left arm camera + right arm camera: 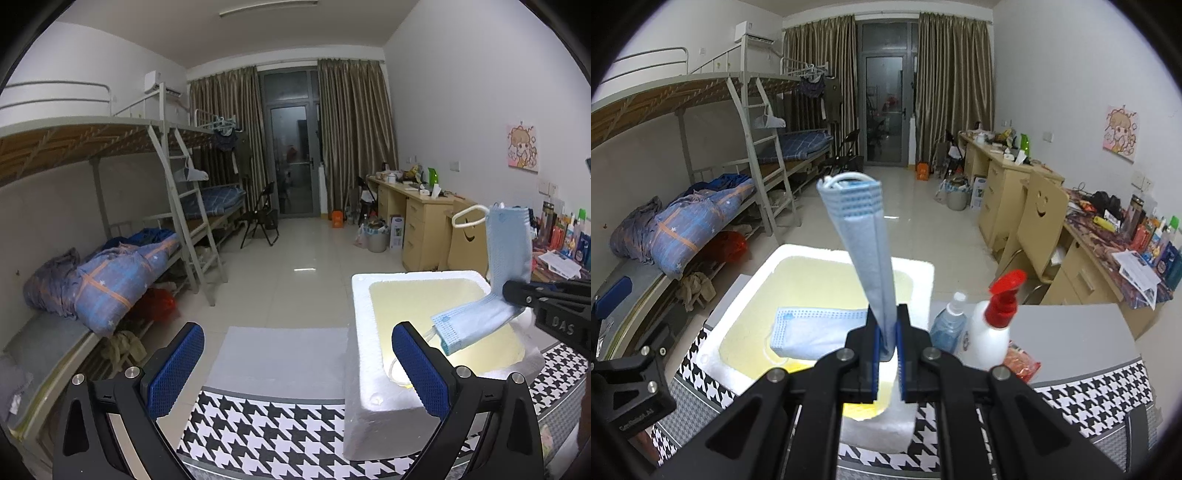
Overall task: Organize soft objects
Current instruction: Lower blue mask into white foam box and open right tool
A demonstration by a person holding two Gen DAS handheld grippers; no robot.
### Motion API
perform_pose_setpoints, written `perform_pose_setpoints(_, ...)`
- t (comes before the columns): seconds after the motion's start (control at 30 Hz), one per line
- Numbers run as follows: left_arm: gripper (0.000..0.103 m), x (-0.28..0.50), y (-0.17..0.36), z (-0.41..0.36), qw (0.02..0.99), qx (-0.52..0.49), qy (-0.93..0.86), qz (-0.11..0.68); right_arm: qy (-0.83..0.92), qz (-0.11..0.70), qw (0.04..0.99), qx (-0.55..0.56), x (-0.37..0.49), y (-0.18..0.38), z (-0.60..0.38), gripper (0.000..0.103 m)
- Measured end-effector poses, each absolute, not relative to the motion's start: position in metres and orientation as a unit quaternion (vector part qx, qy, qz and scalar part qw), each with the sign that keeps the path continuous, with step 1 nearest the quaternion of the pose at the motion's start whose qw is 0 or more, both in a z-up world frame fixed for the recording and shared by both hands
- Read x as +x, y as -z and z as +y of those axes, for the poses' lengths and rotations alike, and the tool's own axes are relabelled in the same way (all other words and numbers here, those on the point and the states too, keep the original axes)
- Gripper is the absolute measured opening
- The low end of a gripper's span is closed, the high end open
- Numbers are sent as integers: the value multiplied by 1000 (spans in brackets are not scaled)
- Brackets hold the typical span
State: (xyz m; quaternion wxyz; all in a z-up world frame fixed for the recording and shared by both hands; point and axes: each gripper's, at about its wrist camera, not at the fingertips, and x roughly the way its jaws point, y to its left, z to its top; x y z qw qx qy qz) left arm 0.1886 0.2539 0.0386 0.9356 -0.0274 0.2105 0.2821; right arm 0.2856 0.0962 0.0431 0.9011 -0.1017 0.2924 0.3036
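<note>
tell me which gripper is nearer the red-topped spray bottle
Right. The right gripper is just left of the spray bottle; the left gripper is beyond the foam box.

My right claw hid the lower end of the mask stack and the near wall of the foam box; items beyond it were too small to tell.

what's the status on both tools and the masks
Right tool shut on folded stack of pale blue face masks, above the white foam box. Left tool open, empty. Nothing blocking the box.
</note>
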Motion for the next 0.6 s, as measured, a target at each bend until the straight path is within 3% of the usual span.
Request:
perform_pose_setpoints(0.47, 102, 178, -40, 262, 935, -34, -283, 210, -314, 323, 885, -116, 292, -26, 114, 11)
perform_pose_setpoints(0.5, 102, 177, -40, 262, 935, -34, -282, 211, -315, 327, 883, -119, 293, -25, 115, 14)
perform_pose_setpoints(0.6, 102, 176, -39, 265, 935, -38, -281, 213, -322, 339, 876, -117, 295, -23, 117, 44)
